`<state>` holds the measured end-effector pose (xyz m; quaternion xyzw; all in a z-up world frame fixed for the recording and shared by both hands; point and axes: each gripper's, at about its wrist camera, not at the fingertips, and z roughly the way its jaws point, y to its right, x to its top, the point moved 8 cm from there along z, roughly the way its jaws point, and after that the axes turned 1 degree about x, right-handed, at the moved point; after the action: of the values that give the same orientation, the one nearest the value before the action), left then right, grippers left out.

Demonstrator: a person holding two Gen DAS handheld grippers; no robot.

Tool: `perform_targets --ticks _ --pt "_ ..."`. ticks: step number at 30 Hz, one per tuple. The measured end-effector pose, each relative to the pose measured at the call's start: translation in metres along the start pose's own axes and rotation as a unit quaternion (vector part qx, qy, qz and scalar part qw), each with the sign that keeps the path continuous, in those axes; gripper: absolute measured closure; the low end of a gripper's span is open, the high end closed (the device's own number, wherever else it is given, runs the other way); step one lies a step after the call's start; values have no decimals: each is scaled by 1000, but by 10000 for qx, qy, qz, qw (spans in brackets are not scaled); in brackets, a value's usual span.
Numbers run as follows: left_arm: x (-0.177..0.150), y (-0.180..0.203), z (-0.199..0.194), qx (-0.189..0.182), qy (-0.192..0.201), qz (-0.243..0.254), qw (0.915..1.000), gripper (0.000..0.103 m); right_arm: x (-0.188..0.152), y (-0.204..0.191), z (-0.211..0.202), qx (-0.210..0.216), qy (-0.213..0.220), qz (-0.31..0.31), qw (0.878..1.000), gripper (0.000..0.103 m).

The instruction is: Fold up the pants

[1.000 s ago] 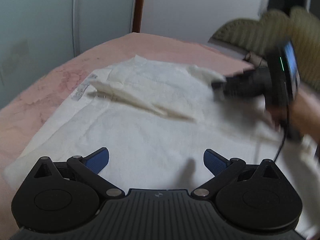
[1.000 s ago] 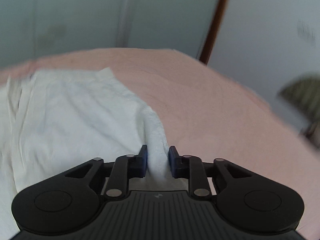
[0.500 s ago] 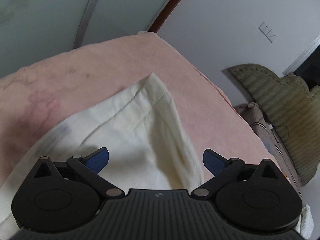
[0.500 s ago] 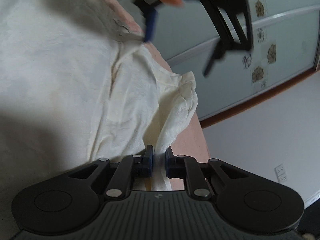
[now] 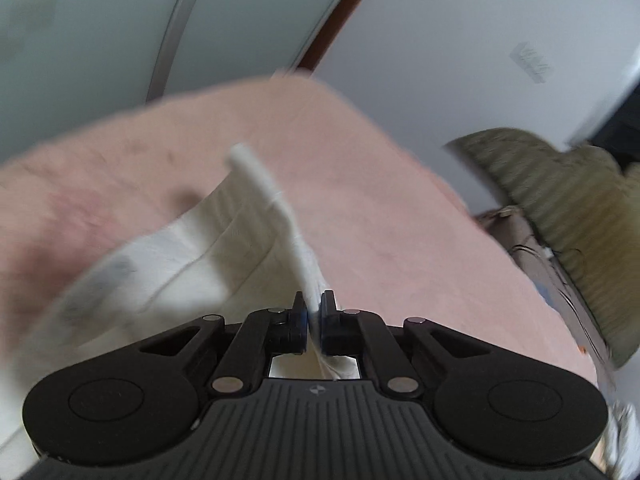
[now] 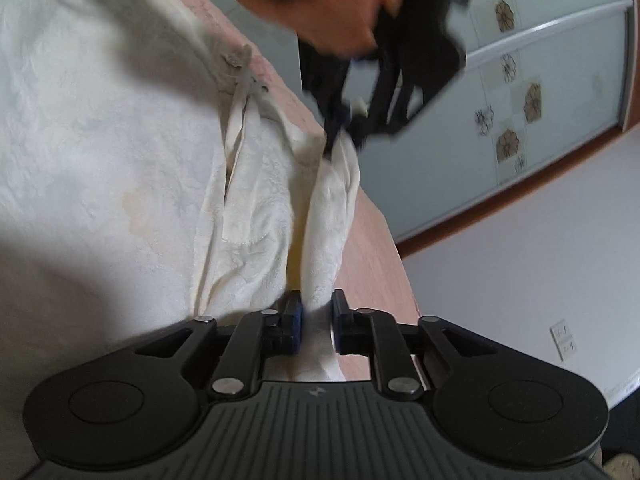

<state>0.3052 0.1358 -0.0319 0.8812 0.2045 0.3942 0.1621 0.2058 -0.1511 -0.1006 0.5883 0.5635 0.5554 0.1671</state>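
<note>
Gripping now, both ends of one hem: catalogue runs left to right.

Left tool (image 5: 314,312): half a second ago wide apart above the cloth, now pinched together on a thin edge of the cream pants (image 5: 208,248); edge stands up between the pads, rest of the fabric trailing down-left, blurred. Seen again in the right wrist view, left tool (image 6: 340,136) clamped on the far corner of the same lifted fold, left hand (image 6: 320,4) above it.

Pants (image 6: 120,140): mostly spread on the pink bed (image 5: 380,208), near edge raised.

Right tool (image 6: 316,322): closed as before on a bunched strip of the pants.

Judgement: two-point hold secured; cloth looks ready to be carried over itself for a fold. Risk: thin left bite could slip under tension.
</note>
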Motion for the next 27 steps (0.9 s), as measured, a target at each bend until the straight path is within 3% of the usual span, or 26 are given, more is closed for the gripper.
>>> perform_targets --ticks 2,4,7,11,14,16,17,21,23,24,27 --pt "-12 -3 -32 -165 175 131 9996 97 6 2 -13 -51 -101 74 9999 67" --pt "-28 -10 -60 -364 210 175 9990 97 12 3 -29 -33 -91 201 9998 41" --pt "-56 -21 -95 -485 118 235 9985 97 25 2 -53 195 -2 623 9979 41" --pt "-98 -43 -121 -388 16 304 9988 97 40 -2 -77 421 38 995 9941 42" --pt "-115 -62 -110 -306 -296 -53 9991 96 41 -18 -77 647 -78 844 9943 45" --pt "-115 -74 -97 -296 -384 -414 9980 83 40 -30 -75 878 -228 748 9931 65" --pt "-115 -83 -96 -277 -358 -548 9975 78 40 -33 -73 914 -284 747 9926 67" --pt "-105 -93 -92 -331 -197 -957 9947 77 40 -34 -76 942 -393 992 9898 78" --pt "-100 -97 -93 -359 -121 -1051 9937 79 41 -33 -81 969 -363 1163 9878 79" --pt "-100 -98 -95 -319 -81 -1018 9943 94 39 -37 -88 1010 -360 1240 9865 81" --pt "-98 -101 -110 -375 152 -877 9953 100 41 -37 -98 1145 -320 1471 9819 85"
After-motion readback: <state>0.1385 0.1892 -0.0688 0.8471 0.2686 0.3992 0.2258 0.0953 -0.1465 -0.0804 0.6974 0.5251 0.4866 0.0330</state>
